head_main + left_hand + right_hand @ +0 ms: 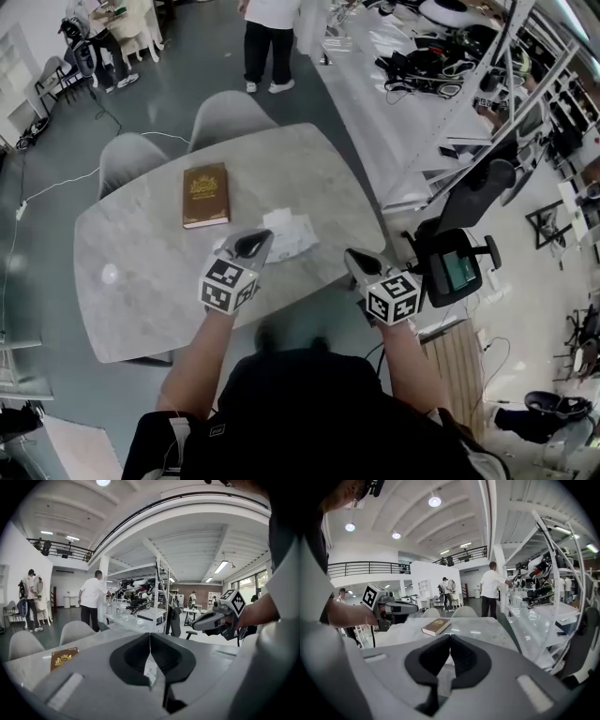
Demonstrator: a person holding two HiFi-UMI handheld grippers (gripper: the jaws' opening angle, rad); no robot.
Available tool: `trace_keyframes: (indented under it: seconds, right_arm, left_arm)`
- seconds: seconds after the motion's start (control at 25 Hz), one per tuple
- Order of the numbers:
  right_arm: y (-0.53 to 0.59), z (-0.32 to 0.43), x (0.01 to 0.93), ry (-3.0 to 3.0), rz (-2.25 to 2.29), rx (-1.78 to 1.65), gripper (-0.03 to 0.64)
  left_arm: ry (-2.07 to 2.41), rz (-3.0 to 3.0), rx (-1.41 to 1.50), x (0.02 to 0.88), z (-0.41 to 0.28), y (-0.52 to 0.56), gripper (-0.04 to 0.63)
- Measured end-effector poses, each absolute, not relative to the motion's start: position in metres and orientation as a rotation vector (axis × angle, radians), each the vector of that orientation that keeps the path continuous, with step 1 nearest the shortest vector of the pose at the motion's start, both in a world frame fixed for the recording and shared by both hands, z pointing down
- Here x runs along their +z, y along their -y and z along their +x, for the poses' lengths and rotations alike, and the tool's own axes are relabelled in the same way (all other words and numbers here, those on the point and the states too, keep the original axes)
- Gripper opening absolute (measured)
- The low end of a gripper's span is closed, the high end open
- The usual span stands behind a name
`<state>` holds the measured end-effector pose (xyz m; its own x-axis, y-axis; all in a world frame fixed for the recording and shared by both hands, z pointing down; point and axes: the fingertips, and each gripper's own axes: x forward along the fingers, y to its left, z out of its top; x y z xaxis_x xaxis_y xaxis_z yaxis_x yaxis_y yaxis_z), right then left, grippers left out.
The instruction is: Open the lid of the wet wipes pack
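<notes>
The white wet wipes pack point(289, 232) lies on the marble table point(141, 291), right of a brown book point(205, 194). From here I cannot tell how its lid stands. My left gripper point(263, 238) hovers just left of the pack, raised off the table, jaws shut and empty. My right gripper point(352, 256) hangs at the table's near right edge, also shut with nothing in it. In the left gripper view the jaws point(150, 637) meet, and a sliver of the pack point(150, 670) shows below them. In the right gripper view the jaws point(450, 639) are closed too, and the book point(437, 626) lies beyond.
Two grey chairs point(127, 159) point(230, 112) stand at the table's far side. A person point(267, 37) stands beyond them beside a long bench point(394, 84) loaded with equipment. A black office chair point(459, 267) sits close to the table's right corner.
</notes>
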<state>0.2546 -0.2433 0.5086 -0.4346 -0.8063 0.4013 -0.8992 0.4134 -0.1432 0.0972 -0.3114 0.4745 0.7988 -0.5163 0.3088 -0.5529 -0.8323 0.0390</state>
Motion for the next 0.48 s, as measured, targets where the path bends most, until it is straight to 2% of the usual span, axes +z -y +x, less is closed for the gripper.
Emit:
trace_keyframes:
  seconds: [0.48]
  right_arm:
    - [0.219,0.356,0.442,2.606,1.505,0.356,0.003]
  left_arm:
    - [1.058,2.892,0.423,0.417,0.163,0.276,0.011]
